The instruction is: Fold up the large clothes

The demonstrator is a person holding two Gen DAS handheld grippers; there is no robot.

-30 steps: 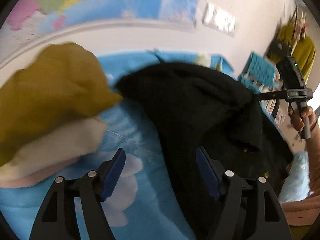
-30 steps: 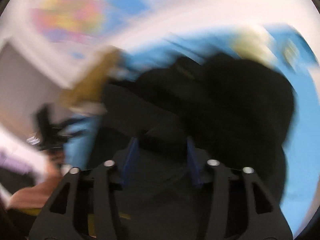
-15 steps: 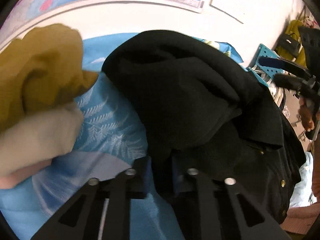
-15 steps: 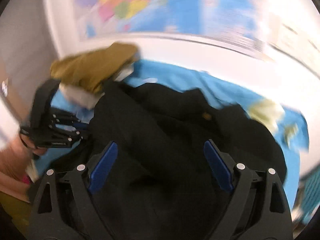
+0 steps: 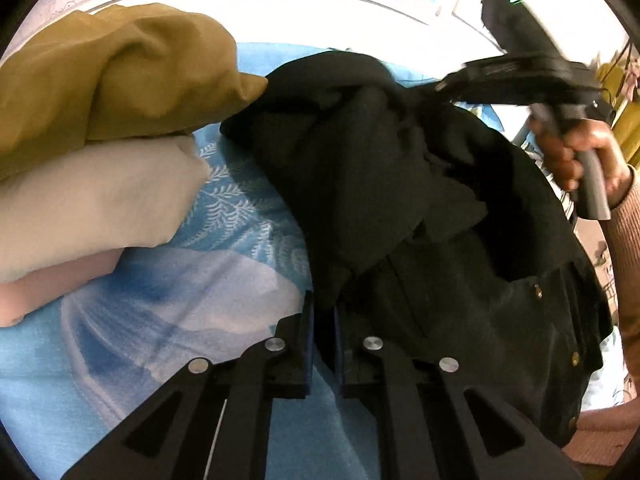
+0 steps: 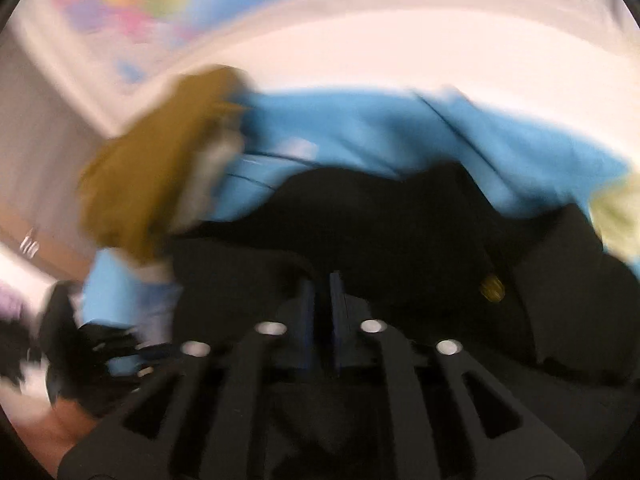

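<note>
A large black garment (image 5: 400, 200) with brass buttons (image 5: 538, 291) lies bunched on a blue patterned bedsheet (image 5: 200, 280). My left gripper (image 5: 322, 320) is shut on a fold at the garment's near edge, with black fabric pinched between the blue pads. In the blurred right wrist view, my right gripper (image 6: 320, 292) is closing. Its pads are drawn close together with the black garment (image 6: 400, 220) between them. The left wrist view shows a hand (image 5: 576, 160) holding that right gripper's handle over the garment's far side.
A stack of folded cloth sits left of the garment: mustard (image 5: 112, 72) on top, cream (image 5: 92, 200) under it, pink (image 5: 60, 284) at the bottom. A white wall with a coloured map (image 6: 140, 0) runs behind the bed. A pale yellow-green item (image 6: 616, 216) lies at the far right.
The left jaws went from wide open to shut on the black garment's edge. The right gripper swung sideways over the garment; its jaws stood wide, then narrowed onto the fabric.
</note>
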